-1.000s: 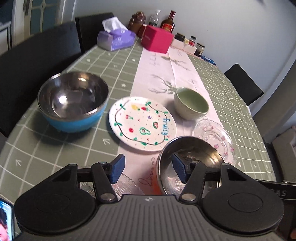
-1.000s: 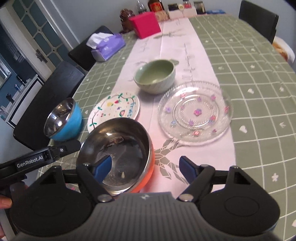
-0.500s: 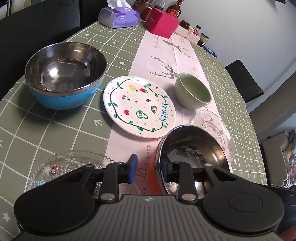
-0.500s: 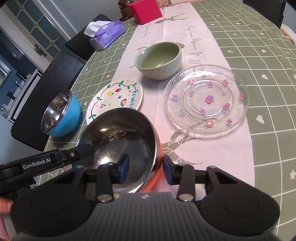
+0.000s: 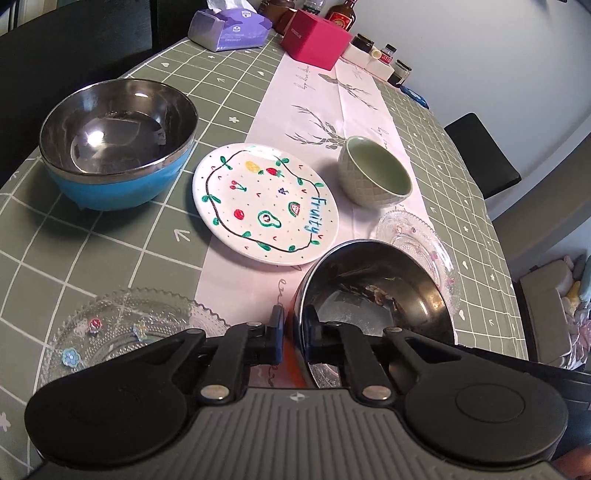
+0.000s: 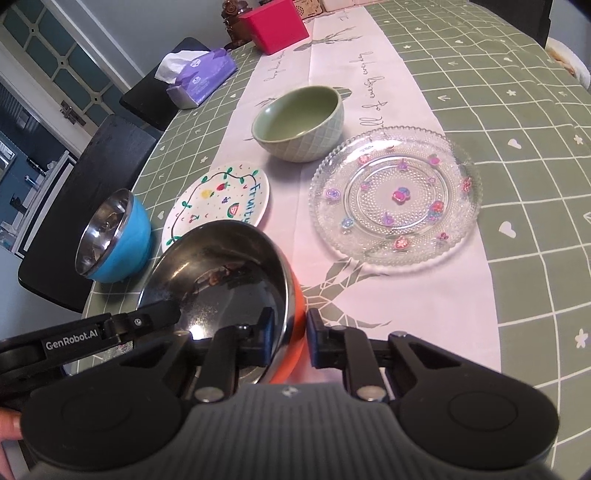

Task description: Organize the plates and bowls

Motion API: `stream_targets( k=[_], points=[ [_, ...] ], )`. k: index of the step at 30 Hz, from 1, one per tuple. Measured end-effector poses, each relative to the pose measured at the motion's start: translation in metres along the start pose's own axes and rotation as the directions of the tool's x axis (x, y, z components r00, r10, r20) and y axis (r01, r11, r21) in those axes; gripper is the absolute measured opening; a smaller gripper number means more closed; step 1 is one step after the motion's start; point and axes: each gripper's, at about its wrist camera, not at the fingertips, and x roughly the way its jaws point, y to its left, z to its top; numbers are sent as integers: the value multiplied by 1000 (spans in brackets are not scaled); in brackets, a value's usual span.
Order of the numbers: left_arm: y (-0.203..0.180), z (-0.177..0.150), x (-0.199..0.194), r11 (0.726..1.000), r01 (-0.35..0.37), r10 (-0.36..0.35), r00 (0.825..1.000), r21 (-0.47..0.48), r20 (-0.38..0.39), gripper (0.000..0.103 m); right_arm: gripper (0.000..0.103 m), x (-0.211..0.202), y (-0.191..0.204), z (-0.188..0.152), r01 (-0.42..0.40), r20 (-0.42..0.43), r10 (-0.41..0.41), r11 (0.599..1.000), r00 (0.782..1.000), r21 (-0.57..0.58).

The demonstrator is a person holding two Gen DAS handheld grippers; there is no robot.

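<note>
Both grippers grip the rim of one steel bowl with an orange outside [image 5: 373,291] [image 6: 221,269]. My left gripper [image 5: 295,339] is shut on its near left rim. My right gripper [image 6: 290,338] is shut on its near right rim. A blue steel bowl [image 5: 118,140] [image 6: 110,236] stands at the left. A white "Fruity" plate [image 5: 266,203] [image 6: 221,199] lies in the middle. A green ceramic bowl [image 5: 373,175] [image 6: 299,122] stands behind it. One glass plate [image 6: 395,199] [image 5: 417,236] lies right of the orange bowl, another [image 5: 122,332] lies near left.
The table has a green checked cloth [image 5: 92,258] and a white runner [image 6: 369,92]. A purple tissue box [image 5: 229,27] [image 6: 199,74], a pink box [image 5: 314,38] [image 6: 277,20] and bottles stand at the far end. Black chairs [image 5: 484,155] stand around the table.
Both grippers have closed from open onto the orange bowl's rim. Both cameras have moved closer to the bowl.
</note>
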Motion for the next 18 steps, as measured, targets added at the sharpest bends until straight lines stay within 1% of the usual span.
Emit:
stream_targets(
  k=[2, 6, 10, 15, 18],
  points=[
    [-5, -2, -2, 1000, 4, -4, 1000, 0, -1, 10, 17, -6, -2, -1, 2, 1, -2, 1000, 1000, 0],
    [-26, -9, -7, 999, -1, 1, 1000, 32, -7, 9, 16, -24, -9, -6, 18, 6, -18, 1000, 1000, -4],
    [-52, -20, -7, 998, 11, -9, 1000, 68, -21, 9, 16, -45, -27, -11, 20, 26, -20, 1000, 999, 10],
    [-90, -30, 4, 993, 58, -52, 997, 99, -54, 10, 16, -74, -65, -16, 29, 51, -32, 998, 998, 58],
    [-114, -37, 13, 990, 87, -78, 994, 109, -80, 10, 16, -91, -94, -18, 31, 66, -38, 994, 997, 106]
  ],
)
